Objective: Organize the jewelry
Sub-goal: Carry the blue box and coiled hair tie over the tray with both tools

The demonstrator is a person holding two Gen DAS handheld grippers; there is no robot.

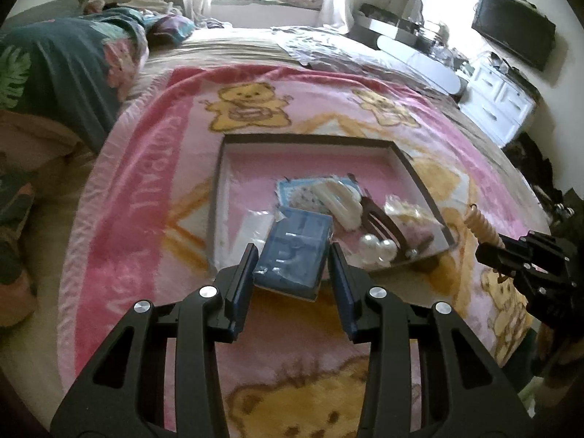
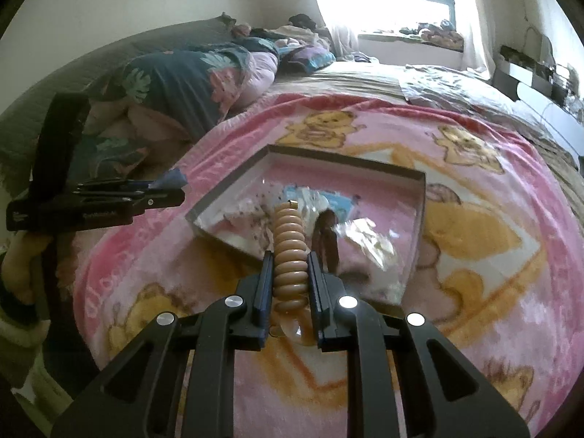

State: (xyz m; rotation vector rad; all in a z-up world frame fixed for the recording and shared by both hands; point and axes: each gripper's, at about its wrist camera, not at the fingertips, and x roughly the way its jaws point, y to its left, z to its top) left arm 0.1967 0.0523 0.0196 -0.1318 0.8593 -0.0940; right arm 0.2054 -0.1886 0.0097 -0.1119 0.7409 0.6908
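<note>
Both tools gripping items above the tray.
Left tool (image 1: 292, 255) is clamping a blue box (image 1: 292, 252); right tool (image 2: 290, 273) is pinching a tan coiled bracelet (image 2: 290, 244) near the tray (image 2: 419, 197).

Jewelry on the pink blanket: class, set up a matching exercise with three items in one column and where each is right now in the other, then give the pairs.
Items:
1. blue box
2. tan coiled band
3. pearl beads

Places:
A. lying in the tray
B. clamped in the left gripper
C. clamped in the right gripper

Pairs: 1-B, 2-C, 3-A
</note>
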